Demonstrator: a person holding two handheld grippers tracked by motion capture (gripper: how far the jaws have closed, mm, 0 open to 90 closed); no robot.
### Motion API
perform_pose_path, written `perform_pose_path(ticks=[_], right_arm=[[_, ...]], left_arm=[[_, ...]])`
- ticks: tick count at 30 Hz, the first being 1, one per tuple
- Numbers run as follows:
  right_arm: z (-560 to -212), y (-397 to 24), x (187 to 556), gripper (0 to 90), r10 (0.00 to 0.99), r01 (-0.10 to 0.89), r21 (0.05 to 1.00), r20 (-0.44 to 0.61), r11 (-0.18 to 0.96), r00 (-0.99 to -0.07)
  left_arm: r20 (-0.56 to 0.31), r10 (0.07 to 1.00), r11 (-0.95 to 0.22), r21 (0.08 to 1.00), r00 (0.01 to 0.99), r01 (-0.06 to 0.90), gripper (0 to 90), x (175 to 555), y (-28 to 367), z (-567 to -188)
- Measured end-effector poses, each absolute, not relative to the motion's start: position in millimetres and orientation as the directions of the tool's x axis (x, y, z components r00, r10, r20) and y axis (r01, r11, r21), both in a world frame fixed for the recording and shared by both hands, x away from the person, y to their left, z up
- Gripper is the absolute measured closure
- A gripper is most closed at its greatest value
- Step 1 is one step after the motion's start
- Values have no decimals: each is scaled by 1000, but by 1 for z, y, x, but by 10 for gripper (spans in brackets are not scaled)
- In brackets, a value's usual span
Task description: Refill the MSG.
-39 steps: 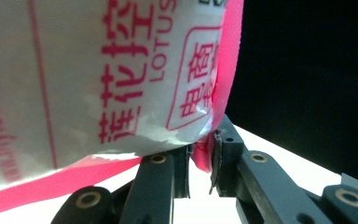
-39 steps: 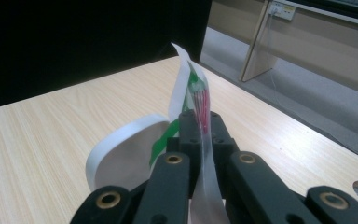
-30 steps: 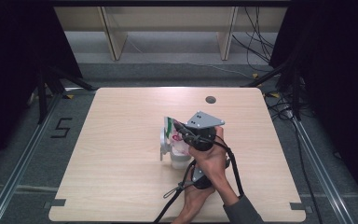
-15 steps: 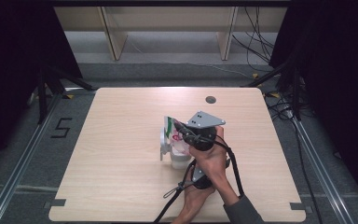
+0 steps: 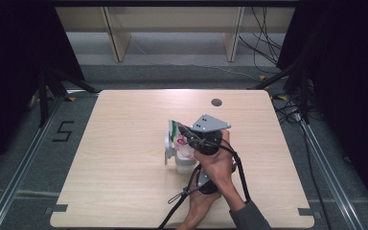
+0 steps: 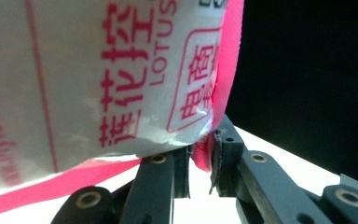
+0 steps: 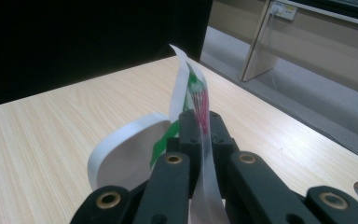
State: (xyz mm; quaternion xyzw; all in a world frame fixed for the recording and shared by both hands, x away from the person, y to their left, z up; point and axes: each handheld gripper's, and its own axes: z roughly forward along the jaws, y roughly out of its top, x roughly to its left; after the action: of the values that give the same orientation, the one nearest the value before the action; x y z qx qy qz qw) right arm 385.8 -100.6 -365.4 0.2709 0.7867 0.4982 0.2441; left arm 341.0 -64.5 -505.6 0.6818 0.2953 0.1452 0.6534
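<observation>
A white packet (image 5: 176, 135) with pink and green print stands upright near the table's middle, held from two sides. My right gripper (image 7: 200, 119) is shut on its thin upper edge; in the high view that right gripper (image 5: 186, 134), with a grey plate on top, reaches the packet from the right. My left gripper (image 6: 200, 151) is shut on the pink bottom corner of the packet (image 6: 98, 79), whose red lettering fills the view close up. Just below the packet sits a white round container (image 5: 184, 163), its white lid (image 7: 121, 151) beside it.
The wooden table (image 5: 124, 191) has bare surface all round the hands. A dark round hole (image 5: 216, 102) lies near its far edge. The person's hand (image 5: 215, 167) and black cables (image 5: 242, 177) come in from the near edge. Shelving legs stand on the floor beyond.
</observation>
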Motion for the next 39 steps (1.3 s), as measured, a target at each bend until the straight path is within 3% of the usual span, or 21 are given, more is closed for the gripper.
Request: perform_pose_path(ticks=[39], right_arm=[[-363,-101,384,887,678,194,919,-99,343,-729]], left_arm=[[-179,620,28,978,764,207,793,338,-64,-503]])
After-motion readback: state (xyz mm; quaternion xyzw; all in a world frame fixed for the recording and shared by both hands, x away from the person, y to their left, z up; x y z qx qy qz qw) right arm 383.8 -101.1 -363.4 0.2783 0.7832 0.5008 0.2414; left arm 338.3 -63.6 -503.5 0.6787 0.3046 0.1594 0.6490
